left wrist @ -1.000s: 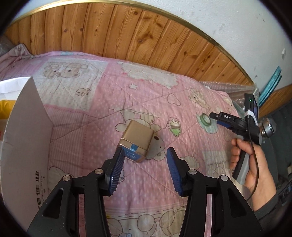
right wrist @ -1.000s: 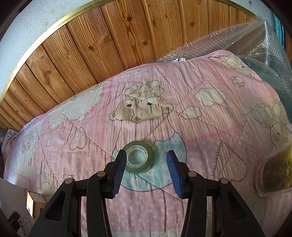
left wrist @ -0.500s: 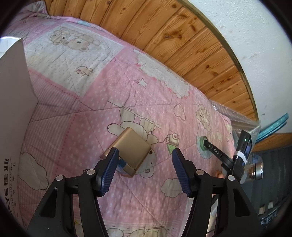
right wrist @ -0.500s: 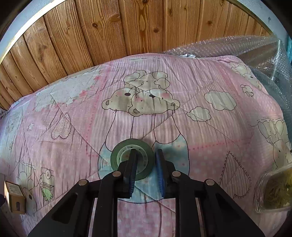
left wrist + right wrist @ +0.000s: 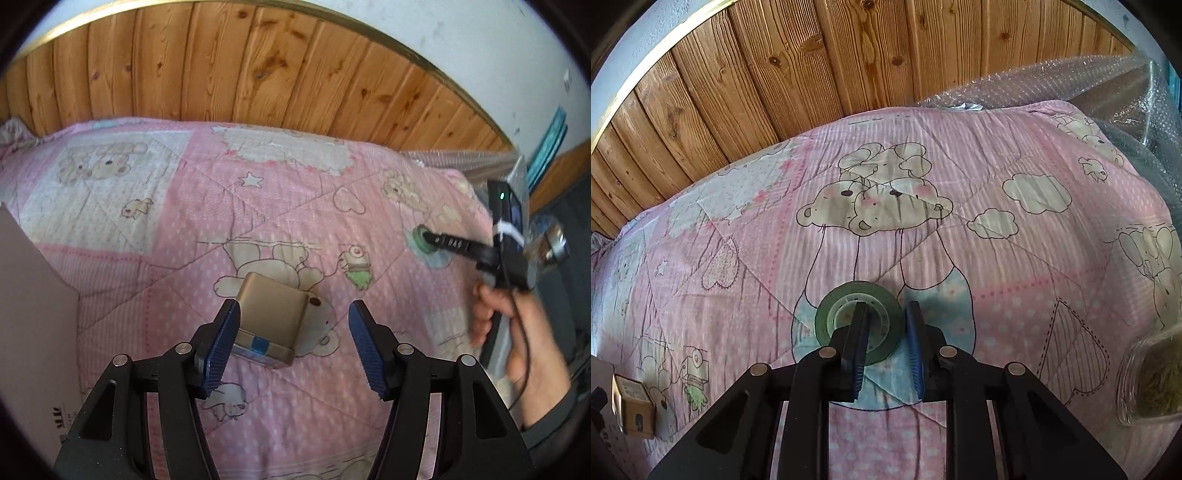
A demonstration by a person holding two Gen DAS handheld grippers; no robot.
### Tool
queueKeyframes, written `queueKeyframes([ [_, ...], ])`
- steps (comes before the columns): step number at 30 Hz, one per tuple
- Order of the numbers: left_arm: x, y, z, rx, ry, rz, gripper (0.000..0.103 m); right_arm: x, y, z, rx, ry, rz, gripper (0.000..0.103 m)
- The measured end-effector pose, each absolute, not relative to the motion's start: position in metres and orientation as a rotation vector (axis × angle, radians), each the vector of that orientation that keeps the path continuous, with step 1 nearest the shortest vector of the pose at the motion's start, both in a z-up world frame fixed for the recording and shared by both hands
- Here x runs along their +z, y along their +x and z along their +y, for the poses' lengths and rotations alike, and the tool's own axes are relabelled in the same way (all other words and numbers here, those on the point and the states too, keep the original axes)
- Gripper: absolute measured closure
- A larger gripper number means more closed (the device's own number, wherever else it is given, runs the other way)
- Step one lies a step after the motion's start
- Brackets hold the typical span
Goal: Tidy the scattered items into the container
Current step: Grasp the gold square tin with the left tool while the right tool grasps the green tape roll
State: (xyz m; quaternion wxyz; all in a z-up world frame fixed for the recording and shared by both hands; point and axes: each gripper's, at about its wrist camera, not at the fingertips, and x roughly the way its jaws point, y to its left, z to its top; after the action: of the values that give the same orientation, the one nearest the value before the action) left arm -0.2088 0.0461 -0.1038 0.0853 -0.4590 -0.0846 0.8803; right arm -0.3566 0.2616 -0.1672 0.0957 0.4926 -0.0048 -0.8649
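The quilt [image 5: 1015,258] is soft, matt printed cloth, stitched in puckered lines. Behind it the wall panelling [image 5: 258,74] is varnished knotty wood with a slight sheen. The small box [image 5: 271,317] has a smooth satin gold finish. The tape roll [image 5: 827,317] looks like matt green tape on a pale plastic core. Bubble wrap [image 5: 1071,81] glints, clear and dimpled. The carton flap [image 5: 33,314] is dull cardboard.

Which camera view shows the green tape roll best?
The right wrist view: the green tape roll lies large and close, with the right gripper closed on its wall, one finger inside the core. In the left wrist view the roll is small and far off, half hidden behind that gripper's tip.
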Motion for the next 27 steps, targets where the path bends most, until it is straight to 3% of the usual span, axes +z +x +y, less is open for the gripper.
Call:
queueKeyframes([
  [2,-0.109,-0.208,0.05,2.661,-1.377,-0.14,0.039,-0.167,-0.356,0.261,-2.566,1.457,-0.013,0.081],
  [6,-0.119,-0.213,0.05,2.667,-1.392,-0.128,0.04,-0.168,-0.356,0.262,-2.567,1.451,-0.017,0.081],
  [7,-0.12,-0.213,0.049,2.654,-1.397,-0.161,0.042,-0.168,-0.356,0.261,-2.568,1.447,-0.015,0.081],
  [8,-0.121,-0.213,0.046,2.65,-1.397,-0.195,0.052,-0.168,-0.355,0.261,-2.569,1.443,-0.01,0.081],
  [12,-0.118,-0.206,0.045,2.662,-1.405,-0.227,0.057,-0.167,-0.352,0.26,-2.577,1.431,0.013,0.084],
  [13,-0.115,-0.203,0.043,2.668,-1.39,-0.24,0.074,-0.166,-0.351,0.26,-2.577,1.432,0.012,0.084],
  [14,-0.11,-0.2,0.042,2.671,-1.374,-0.253,0.083,-0.165,-0.35,0.26,-2.578,1.433,0.008,0.085],
  [17,-0.101,-0.193,0.041,2.67,-1.375,-0.273,0.083,-0.161,-0.345,0.261,-2.567,1.437,0.009,0.087],
  [19,-0.1,-0.19,0.045,2.684,-1.38,-0.236,0.083,-0.159,-0.341,0.263,-2.541,1.449,-0.014,0.088],
  [21,-0.102,-0.189,0.048,2.702,-1.37,-0.202,0.065,-0.159,-0.338,0.269,-2.53,1.465,-0.06,0.088],
  [22,-0.103,-0.187,0.05,2.699,-1.353,-0.198,0.049,-0.16,-0.338,0.271,-2.517,1.478,-0.071,0.088],
  [27,-0.114,-0.192,0.061,2.703,-1.371,-0.072,0.041,-0.162,-0.338,0.271,-2.501,1.481,-0.067,0.088],
])
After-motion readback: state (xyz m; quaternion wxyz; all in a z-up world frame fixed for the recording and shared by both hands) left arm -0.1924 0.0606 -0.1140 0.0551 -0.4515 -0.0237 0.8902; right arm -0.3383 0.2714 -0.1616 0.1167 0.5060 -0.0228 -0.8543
